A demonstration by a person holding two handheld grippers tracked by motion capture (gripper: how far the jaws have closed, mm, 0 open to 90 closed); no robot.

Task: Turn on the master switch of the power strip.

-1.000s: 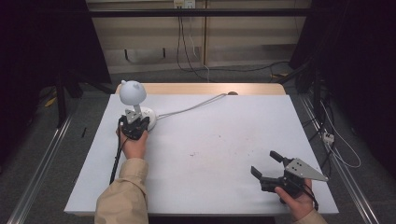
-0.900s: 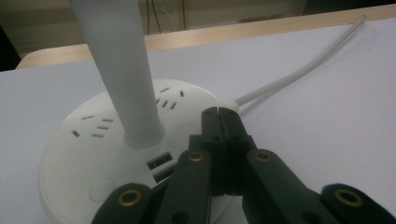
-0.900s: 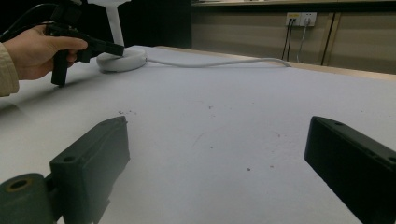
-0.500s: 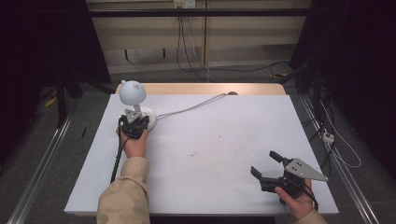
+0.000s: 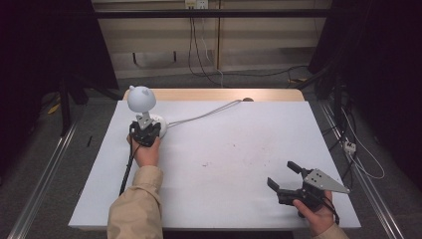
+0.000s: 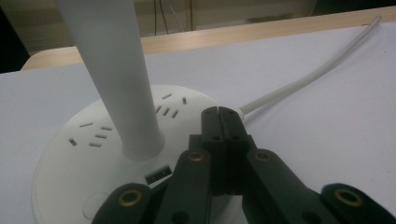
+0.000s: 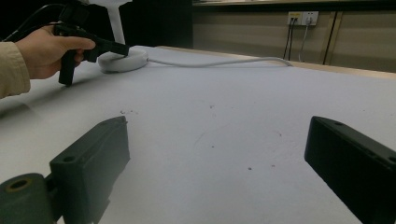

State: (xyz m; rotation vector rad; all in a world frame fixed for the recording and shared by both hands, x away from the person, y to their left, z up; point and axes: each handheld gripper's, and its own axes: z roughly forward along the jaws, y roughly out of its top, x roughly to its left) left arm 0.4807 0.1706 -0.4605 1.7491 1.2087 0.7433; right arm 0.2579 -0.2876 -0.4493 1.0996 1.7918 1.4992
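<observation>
Lamp base (image 6: 93, 154), round and white with socket slots and a USB port on top, sits at the far left of the white desk (image 5: 234, 164), the landmark for everything else. White stem (image 6: 114, 74) rises from the base to a rounded shade (image 5: 141, 98). Left hand-held gripper (image 6: 218, 112) is clenched, jaws pressed flat together with nothing between them, tips over the base's near rim just beside the stem. White cord (image 5: 204, 115) runs from the base toward the desk's far edge. Right hand-held gripper (image 5: 287, 174) rests well apart from the base, near the desk's front right corner, jaws released and spread wide over bare desk.
</observation>
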